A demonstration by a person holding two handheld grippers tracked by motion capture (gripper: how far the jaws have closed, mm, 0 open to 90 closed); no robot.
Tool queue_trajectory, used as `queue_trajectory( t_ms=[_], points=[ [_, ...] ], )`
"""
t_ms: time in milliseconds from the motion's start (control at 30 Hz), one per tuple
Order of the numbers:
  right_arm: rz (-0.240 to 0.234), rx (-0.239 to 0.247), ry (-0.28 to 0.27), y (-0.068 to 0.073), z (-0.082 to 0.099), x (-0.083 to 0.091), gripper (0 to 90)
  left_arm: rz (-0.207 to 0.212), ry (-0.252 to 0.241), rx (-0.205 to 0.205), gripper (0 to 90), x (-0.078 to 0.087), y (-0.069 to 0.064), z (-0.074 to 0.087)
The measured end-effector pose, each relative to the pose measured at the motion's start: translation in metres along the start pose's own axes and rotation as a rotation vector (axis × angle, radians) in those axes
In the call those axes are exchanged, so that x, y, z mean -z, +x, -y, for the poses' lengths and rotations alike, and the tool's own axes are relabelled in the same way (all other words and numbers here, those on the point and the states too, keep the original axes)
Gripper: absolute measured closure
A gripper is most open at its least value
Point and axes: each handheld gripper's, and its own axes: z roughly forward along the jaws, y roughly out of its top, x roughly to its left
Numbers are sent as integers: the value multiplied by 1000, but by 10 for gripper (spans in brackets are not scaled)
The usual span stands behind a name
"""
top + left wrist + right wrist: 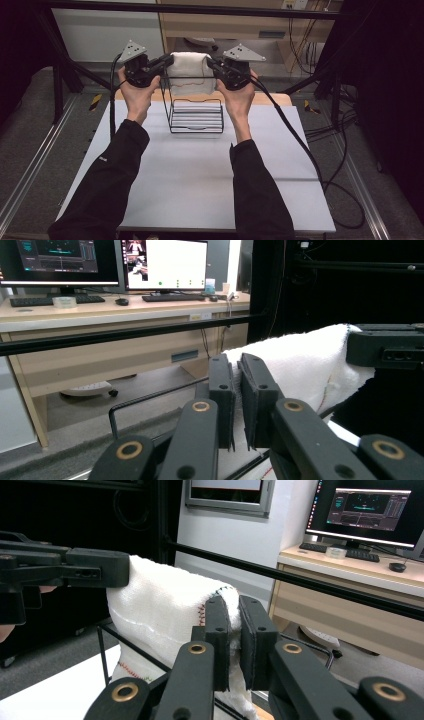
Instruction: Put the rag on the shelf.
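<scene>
The left hand-held gripper is clenched on the left edge of the white towel. The towel hangs stretched between both, above the wire rack. The right hand-held gripper grasps its right edge.

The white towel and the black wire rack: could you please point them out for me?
white towel (pixel 187 70), high view, middle of its front face.
black wire rack (pixel 196 131), high view, its front bottom rail.
</scene>
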Motion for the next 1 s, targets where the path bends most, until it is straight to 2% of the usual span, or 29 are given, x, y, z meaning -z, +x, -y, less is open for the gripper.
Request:
queue_trajectory(
  t_ms=[267, 300, 400, 500, 700, 1000],
  points=[
    [-11, 28, 11, 5, 2, 9, 832, 17, 5, -3, 838, 9, -5, 5],
    [-12, 51, 19, 8, 3, 11, 833, 18, 7, -3, 838, 10, -5, 6],
    [-19, 63, 27, 12, 5, 15, 833, 27, 20, 1, 836, 14, -5, 9],
    [-24, 65, 31, 13, 7, 17, 833, 36, 27, 6, 834, 17, -8, 12],
    [-43, 66, 46, 15, 16, 23, 833, 44, 55, -7, 830, 21, -13, 18],
    [-68, 78, 65, 18, 27, 27, 834, 32, 86, -39, 824, 28, -20, 31]
  ],
)
